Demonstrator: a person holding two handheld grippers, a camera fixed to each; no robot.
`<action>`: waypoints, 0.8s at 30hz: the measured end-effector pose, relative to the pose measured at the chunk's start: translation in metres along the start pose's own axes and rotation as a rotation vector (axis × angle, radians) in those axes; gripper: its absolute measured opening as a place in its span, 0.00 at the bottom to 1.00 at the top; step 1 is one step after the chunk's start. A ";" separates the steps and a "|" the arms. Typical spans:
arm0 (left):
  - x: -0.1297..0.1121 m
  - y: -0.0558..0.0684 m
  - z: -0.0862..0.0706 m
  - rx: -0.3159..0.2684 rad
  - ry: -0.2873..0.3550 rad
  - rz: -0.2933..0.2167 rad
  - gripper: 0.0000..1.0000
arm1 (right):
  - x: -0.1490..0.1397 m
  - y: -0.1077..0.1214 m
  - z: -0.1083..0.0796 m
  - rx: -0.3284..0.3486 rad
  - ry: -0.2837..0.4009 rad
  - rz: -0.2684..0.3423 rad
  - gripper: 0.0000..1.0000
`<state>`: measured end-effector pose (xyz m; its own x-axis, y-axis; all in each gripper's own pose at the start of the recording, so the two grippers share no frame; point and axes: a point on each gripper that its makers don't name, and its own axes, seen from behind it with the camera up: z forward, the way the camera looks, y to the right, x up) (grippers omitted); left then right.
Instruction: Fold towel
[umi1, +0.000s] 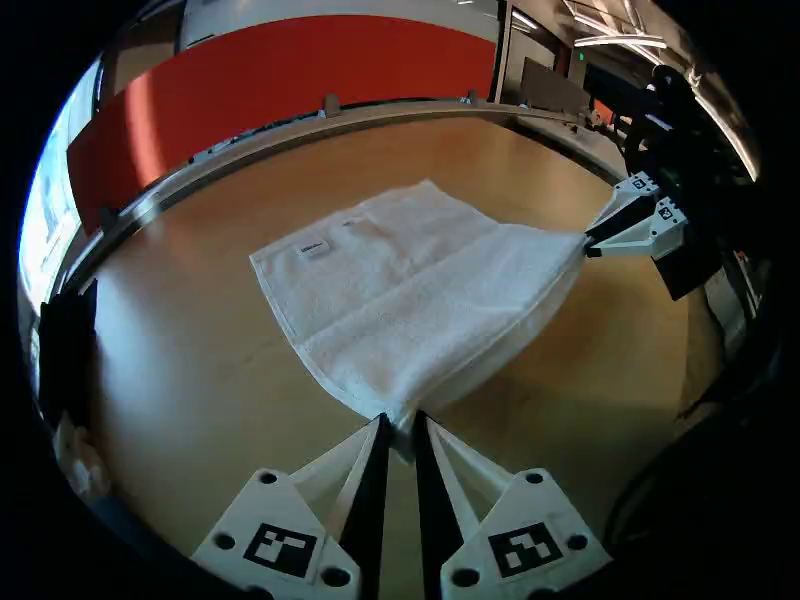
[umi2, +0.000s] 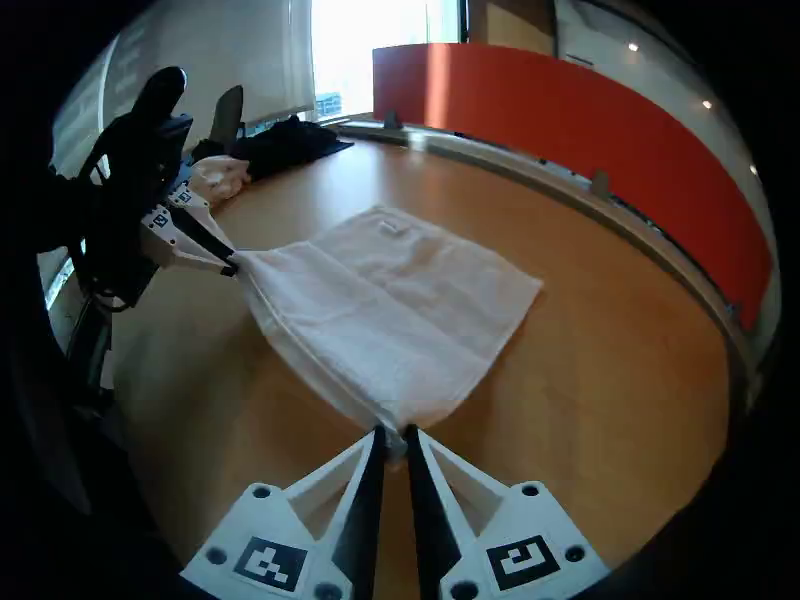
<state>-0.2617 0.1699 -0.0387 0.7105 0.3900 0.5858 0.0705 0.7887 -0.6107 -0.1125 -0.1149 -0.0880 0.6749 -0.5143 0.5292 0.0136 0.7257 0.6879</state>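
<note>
Towel (umi1: 420, 290) (white terry) has corners pinched by left gripper (umi1: 400, 432) and right gripper (umi2: 395, 437) jaws.

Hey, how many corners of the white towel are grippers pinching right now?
2: one in the left gripper, one in the right gripper; far corners of the towel rest on the table.

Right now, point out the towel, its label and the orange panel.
towel (umi1: 420, 290), left gripper view, middle of cloth.
label (umi1: 313, 249), left gripper view, its centre.
orange panel (umi2: 560, 110), right gripper view, its face.
</note>
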 end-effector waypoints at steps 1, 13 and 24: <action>0.003 0.001 -0.004 -0.003 0.005 -0.003 0.17 | 0.003 0.000 -0.004 -0.004 0.004 -0.002 0.16; 0.030 0.014 -0.045 -0.002 0.040 -0.018 0.17 | 0.037 -0.003 -0.047 -0.027 0.070 0.000 0.16; 0.038 0.030 -0.074 -0.029 0.048 -0.043 0.17 | 0.046 -0.010 -0.077 -0.025 0.080 -0.018 0.16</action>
<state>-0.1808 0.1731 -0.0736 0.7388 0.3328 0.5861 0.1211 0.7899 -0.6011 -0.0248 -0.1107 -0.1091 0.7313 -0.4895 0.4750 0.0435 0.7285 0.6837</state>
